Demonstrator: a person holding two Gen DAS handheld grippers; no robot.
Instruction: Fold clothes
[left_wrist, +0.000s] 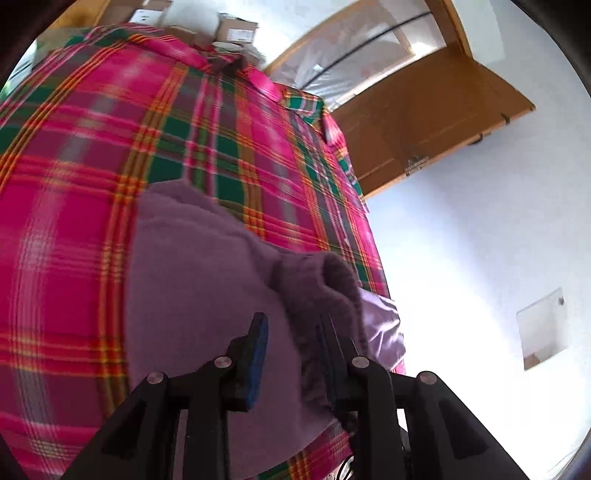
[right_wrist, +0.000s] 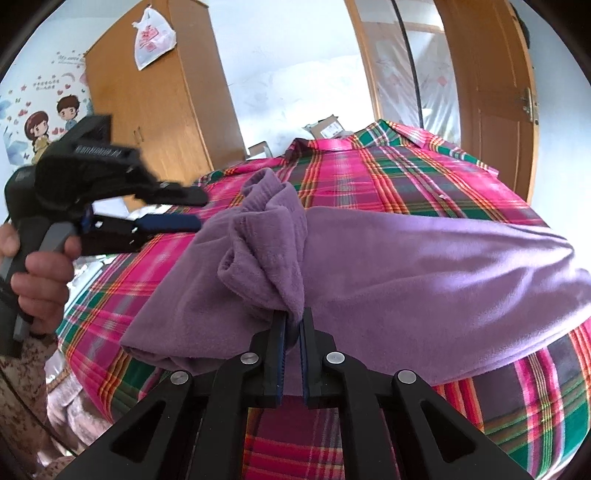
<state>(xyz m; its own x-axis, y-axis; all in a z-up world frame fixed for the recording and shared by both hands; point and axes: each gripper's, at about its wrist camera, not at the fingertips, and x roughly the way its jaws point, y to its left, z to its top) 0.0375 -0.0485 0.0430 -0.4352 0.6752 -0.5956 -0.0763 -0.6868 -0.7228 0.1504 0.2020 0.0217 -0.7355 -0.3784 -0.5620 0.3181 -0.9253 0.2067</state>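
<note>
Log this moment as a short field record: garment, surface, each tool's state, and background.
garment: purple fleece garment, partly folded, a bunched part on top
surface: pink, green and orange plaid cloth covering a bed
left tool: open, over the garment, nothing gripped
right tool: shut on a bunched fold of the garment
background: tall wooden wardrobe, white plastic bag hanging on it, wooden door

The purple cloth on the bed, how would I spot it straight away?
Find the bed with the bright pink, green and orange plaid cover. On its near part lies the purple fleece garment, bunched where the right gripper pinches it. It is the only plain, fuzzy piece on that plaid.
</note>
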